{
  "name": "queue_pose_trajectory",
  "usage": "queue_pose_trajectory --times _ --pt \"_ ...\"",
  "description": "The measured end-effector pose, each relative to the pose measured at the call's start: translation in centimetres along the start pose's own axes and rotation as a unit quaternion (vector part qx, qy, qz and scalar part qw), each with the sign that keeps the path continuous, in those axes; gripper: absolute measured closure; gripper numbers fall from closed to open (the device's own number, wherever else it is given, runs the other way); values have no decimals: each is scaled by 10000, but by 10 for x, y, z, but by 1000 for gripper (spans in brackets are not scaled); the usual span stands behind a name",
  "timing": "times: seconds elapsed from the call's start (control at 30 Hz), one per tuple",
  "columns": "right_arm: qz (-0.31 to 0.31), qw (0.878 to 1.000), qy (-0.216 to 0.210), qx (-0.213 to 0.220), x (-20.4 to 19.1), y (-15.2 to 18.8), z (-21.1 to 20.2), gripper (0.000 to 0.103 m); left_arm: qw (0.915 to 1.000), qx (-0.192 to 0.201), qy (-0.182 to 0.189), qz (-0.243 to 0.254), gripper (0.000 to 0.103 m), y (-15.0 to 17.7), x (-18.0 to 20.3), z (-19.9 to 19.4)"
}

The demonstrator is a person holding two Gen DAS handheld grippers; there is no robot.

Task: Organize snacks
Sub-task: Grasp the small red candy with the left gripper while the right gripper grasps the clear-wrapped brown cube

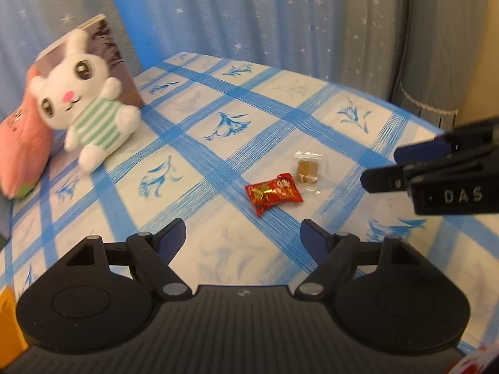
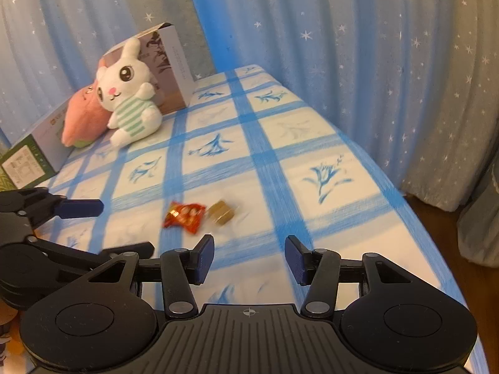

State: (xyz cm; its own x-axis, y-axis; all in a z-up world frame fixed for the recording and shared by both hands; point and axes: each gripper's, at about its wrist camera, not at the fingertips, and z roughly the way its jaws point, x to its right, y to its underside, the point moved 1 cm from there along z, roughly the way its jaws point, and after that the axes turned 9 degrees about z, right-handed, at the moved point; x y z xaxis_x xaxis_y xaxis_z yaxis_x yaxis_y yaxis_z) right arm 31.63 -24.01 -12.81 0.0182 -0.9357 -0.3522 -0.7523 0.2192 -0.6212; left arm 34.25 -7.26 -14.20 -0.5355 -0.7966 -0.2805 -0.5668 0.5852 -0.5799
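Observation:
A red snack packet lies on the blue-checked tablecloth, with a clear bag of brown pieces touching its right end. Both show in the right wrist view, the red packet and the clear bag. My left gripper is open and empty, just short of the red packet. My right gripper is open and empty, a little in front of both snacks. The right gripper also shows at the right of the left wrist view, and the left gripper at the left of the right wrist view.
A white plush rabbit leans on a pink plush and a box at the table's back left. A second box lies beside them. Starry blue curtains hang behind. The table's right edge drops to the floor.

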Motion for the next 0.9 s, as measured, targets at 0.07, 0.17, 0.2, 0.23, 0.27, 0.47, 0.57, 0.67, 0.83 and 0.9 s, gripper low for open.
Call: queue_pose_trajectory --times 0.07,0.17,0.2,0.23,0.27,0.47,0.57,0.67,0.83,0.9 --pt "62 10000 12 -28 6 -2 8 51 9999 -37 21 112 24 -3 0 13" --pt "121 9999 70 -35 10 -4 15 51 9998 -13 -2 175 26 -6 -1 28" --pt "125 9999 70 -25 11 -5 15 51 9999 32 52 153 26 -7 -1 32" --pt "127 9999 70 -9 12 -6 16 51 9998 54 96 155 26 -8 -2 35" --pt "129 9999 80 7 12 -7 16 51 9998 113 101 156 25 -8 -2 37" --pt "274 9995 168 55 19 -11 20 51 9990 295 331 94 45 -16 -5 45" --pt "308 9995 97 56 19 -12 20 51 9978 292 581 -158 70 -16 -8 46" --pt "315 9995 -54 73 15 -13 20 52 9966 245 680 -389 83 -14 -8 42" --pt "267 9989 -384 59 3 -14 26 52 9938 99 361 -1044 84 -4 -20 25" --pt "315 9981 -527 -4 -2 -15 32 52 9900 113 238 -1387 84 2 -29 13"
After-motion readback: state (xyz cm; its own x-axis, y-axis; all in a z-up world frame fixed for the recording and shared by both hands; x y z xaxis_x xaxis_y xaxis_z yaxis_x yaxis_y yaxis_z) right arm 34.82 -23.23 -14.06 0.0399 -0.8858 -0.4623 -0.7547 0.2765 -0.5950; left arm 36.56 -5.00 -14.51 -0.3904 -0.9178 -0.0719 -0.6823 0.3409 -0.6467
